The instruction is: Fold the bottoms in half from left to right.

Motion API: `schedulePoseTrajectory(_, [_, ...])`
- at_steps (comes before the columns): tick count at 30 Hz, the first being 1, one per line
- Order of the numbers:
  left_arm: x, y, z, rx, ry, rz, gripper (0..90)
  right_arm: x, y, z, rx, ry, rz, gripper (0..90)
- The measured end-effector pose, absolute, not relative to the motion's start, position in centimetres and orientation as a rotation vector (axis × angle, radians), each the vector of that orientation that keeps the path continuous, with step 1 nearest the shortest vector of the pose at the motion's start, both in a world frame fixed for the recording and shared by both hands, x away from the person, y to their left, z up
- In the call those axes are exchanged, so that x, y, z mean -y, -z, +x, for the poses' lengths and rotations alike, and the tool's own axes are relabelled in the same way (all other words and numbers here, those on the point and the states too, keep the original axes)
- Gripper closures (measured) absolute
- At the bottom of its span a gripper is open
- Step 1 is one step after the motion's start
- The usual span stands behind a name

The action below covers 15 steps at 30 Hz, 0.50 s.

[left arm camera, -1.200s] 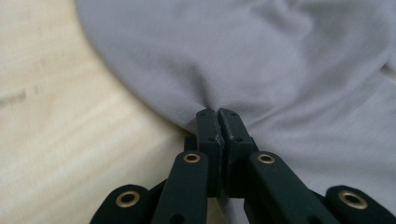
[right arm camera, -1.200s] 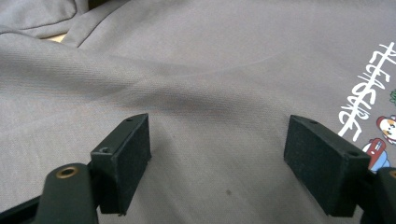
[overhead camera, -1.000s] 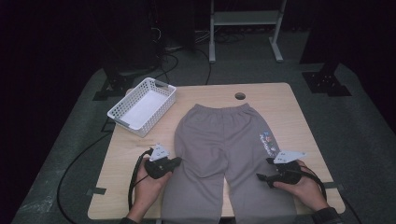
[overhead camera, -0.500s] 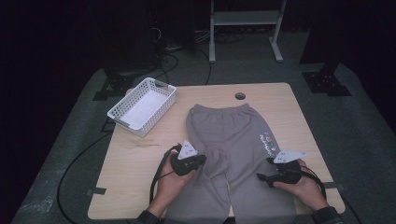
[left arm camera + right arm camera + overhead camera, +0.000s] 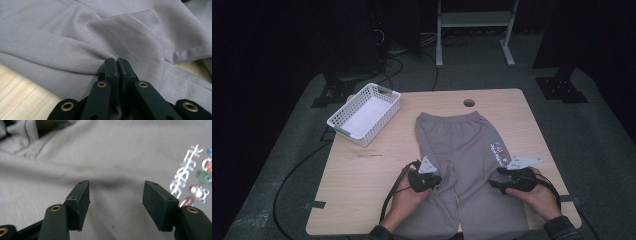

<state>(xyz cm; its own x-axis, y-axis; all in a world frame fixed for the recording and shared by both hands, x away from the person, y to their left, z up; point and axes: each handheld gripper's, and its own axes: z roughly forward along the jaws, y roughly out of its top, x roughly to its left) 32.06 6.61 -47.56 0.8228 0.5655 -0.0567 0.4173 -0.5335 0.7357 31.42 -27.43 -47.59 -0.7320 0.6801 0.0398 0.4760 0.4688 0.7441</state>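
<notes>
Grey sweatpants (image 5: 462,142) lie flat on the wooden table (image 5: 362,170), waistband at the far end. My left gripper (image 5: 438,180) is shut on the outer edge of the left leg, and the cloth (image 5: 75,32) bunches in folds at its tips (image 5: 117,61). My right gripper (image 5: 493,184) rests low over the right leg, near the printed logo (image 5: 197,177). Its jaws (image 5: 116,195) stand open and have just been closing. Smooth fabric (image 5: 112,152) lies under the gap, and the pads do not press on it.
A white slatted basket (image 5: 364,112) stands at the table's far left corner. A round cable hole (image 5: 469,103) sits near the far edge. A black cable (image 5: 292,175) trails off the left side. A metal stand (image 5: 472,30) rises behind the table.
My left hand has moved right across the table, dragging the left leg's outer edge inward over the pants. The right hand has stayed where it was.
</notes>
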Motion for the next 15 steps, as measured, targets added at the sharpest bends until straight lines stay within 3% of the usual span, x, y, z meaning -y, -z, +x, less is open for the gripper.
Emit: schedulePoseTrajectory(15, [-7.0, 47.7, 32.1, -0.711, -0.209, 2.194, 86.4, 23.6, 43.8, 37.1, -2.454, -1.188, 0.96, 41.7])
